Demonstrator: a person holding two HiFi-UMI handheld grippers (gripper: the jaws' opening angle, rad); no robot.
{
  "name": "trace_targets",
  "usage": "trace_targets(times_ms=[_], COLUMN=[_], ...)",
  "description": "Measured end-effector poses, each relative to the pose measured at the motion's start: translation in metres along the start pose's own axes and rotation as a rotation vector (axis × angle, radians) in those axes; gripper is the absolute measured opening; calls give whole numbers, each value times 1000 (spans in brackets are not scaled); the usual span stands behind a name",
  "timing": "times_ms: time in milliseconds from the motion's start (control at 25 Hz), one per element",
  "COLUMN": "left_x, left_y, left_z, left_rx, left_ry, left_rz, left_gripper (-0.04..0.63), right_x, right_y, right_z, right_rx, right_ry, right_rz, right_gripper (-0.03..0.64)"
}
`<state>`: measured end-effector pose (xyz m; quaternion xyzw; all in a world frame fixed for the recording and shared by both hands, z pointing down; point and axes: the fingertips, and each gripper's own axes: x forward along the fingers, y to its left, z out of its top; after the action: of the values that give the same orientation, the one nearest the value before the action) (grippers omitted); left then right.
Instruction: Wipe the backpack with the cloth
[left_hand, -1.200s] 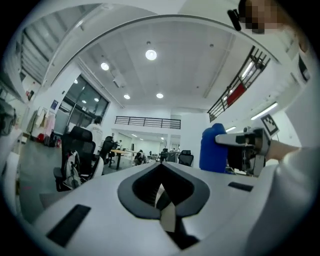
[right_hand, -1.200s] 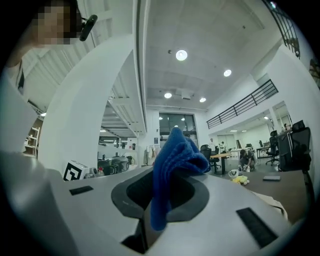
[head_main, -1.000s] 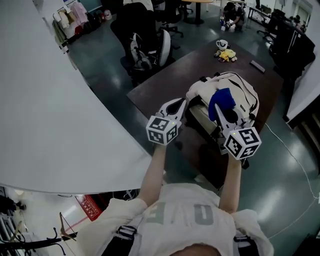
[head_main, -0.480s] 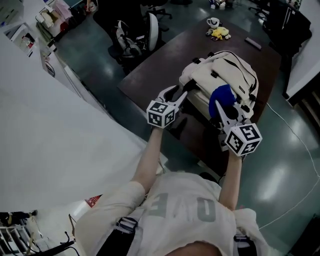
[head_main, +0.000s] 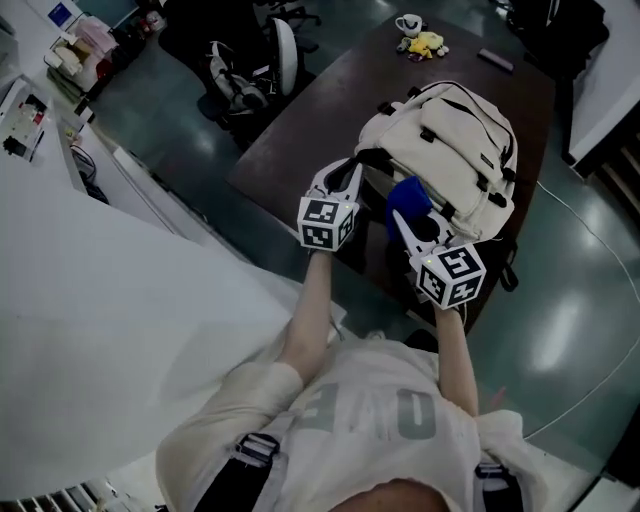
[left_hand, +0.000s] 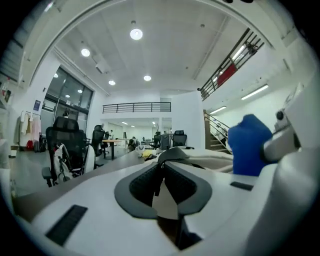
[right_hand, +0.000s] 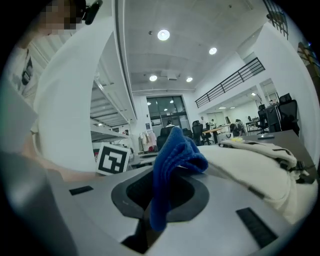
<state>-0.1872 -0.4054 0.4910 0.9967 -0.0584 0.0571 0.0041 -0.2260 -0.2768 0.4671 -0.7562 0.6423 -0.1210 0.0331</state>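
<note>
right gripper (head_main: 403, 218) clamped on blue cloth (head_main: 408, 195); left gripper (head_main: 354, 167) jaws just closing, pinching backpack (head_main: 450, 140) near edge: hold taut, drag cloth flat, overlapping strokes

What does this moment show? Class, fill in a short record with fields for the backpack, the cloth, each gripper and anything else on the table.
Backpack: cream backpack, lying on the dark table
Cloth: blue cloth, bunched, at the backpack's near end; contact unclear
Right gripper: right gripper shut on the cloth
Left gripper: left gripper, jaws have just been closing, pinched on the backpack's black strap
Far end of table: mug and yellow toy
</note>
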Motion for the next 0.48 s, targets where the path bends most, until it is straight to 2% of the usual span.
trace_targets(times_ms=[160,240,360,480], left_x=[1,-2,-9,-7], left_y=[0,-1,6,12], left_z=[16,12,11,22], left_rx=[-30,-97,-195,-176], left_ry=[-60,-51,-43,-53], left_rz=[-60,-109,-159,-178], left_gripper=[41,41,41,41], right_x=[39,59,97,133], right_y=[17,17,14,4], right_z=[-27,-41,-59,-63], right_rx=[-44,-56,-15,16], right_ry=[18,38,56,55], right_rz=[-4,-4,4,-18], right_gripper=[40,40,40,40])
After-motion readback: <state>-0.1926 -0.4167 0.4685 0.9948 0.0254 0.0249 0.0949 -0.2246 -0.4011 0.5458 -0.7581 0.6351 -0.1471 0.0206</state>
